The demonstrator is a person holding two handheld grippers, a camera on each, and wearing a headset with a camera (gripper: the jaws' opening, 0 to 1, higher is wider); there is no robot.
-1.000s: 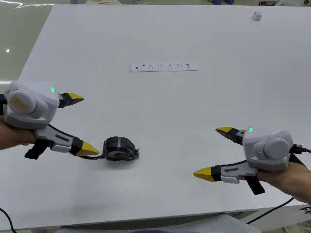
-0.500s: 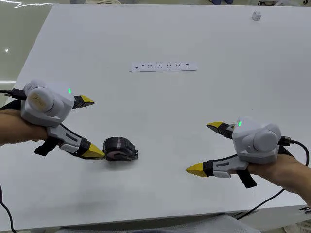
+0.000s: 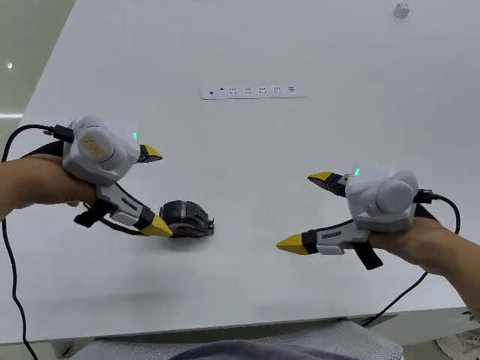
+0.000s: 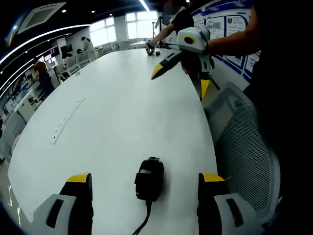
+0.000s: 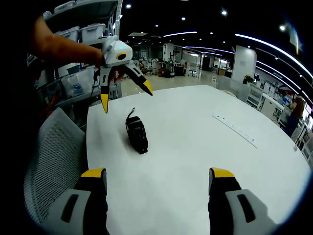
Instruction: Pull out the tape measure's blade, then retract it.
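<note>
— White, smooth table [image 3: 247, 150], and here's the count: one tape measure [image 3: 186, 219], a rounded dark case with a thin black cord trailing from it. One flat white power strip [image 3: 253, 91] lies farther up, and one small pale object [image 3: 401, 10] sits at the far corner. Two grippers in grey-white plastic shells, four pointed yellow tips between them. How do the jaws stand?

— Left gripper [image 3: 157, 190] is spread wide, holding nothing. In its own view the tape measure lies on the table between the two tips. From the head view the nearer tip is just beside the case's left edge, contact too close to call. Right gripper [image 3: 304, 211] is wide as well and empty, well apart from the case on its other side. One grey mesh chair [image 5: 49, 161] sits at the table's edge.
</note>
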